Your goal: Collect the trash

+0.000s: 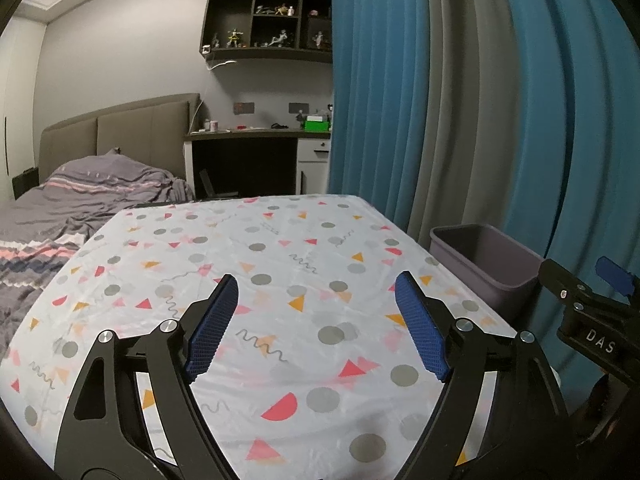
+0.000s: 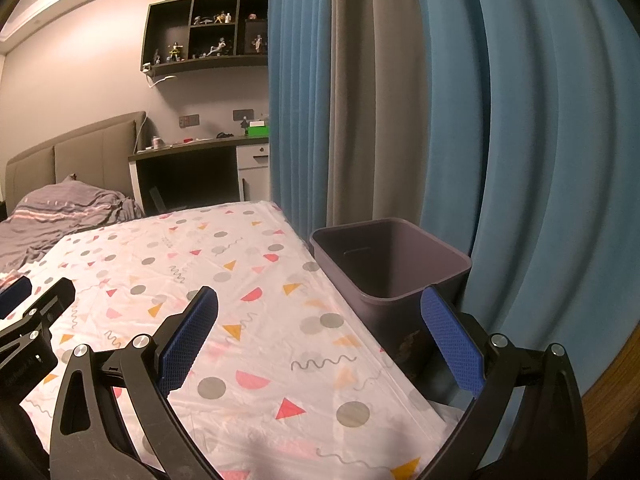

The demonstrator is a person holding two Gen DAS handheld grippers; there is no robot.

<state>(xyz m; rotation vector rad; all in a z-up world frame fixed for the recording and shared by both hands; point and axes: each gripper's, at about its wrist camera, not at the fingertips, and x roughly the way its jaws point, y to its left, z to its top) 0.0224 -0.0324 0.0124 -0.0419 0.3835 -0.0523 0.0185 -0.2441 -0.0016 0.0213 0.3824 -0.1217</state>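
The gray trash bin (image 2: pixel 390 268) stands on the floor, right beside the bench (image 2: pixel 248 280). No trash can be seen inside it from here. A white cloth (image 1: pixel 280 264) with dots and triangles covers the bench. The left claw (image 1: pixel 316 300) is wide open over the cloth and holds nothing. The right claw (image 2: pixel 320 320) is wide open too, with nothing in it, over the bench edge near the bin. Blue curtains (image 2: pixel 500 120) hang behind the bin. A bed (image 1: pixel 60 208) is on the far left.
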